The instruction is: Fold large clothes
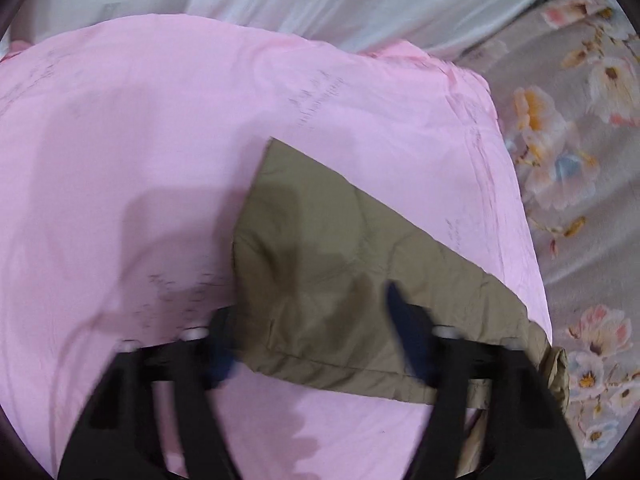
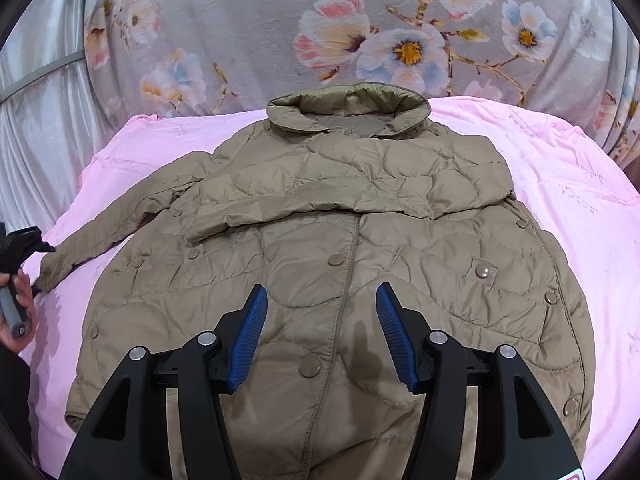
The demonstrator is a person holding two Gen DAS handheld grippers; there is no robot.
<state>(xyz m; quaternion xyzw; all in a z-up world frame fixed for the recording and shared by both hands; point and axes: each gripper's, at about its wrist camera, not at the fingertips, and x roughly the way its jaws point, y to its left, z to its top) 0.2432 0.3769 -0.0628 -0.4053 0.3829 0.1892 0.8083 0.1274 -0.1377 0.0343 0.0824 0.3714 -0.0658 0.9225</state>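
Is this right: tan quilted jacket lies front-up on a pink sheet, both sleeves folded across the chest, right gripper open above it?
Not quite. Only one sleeve is folded across the chest; the other sleeve still stretches out sideways on the pink sheet, as the right wrist view shows. The jacket does lie front-up, with the right gripper open above it.

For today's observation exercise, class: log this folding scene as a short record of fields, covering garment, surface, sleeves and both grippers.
garment: khaki quilted coat, front up, collar far from camera
surface: pink sheet over floral bedding
one sleeve: folded across the chest
other sleeve: stretched out sideways, its cuff between the fingers of the left gripper
left gripper: open, not clamped, blurred
right gripper: open, above the coat's lower front, holding nothing
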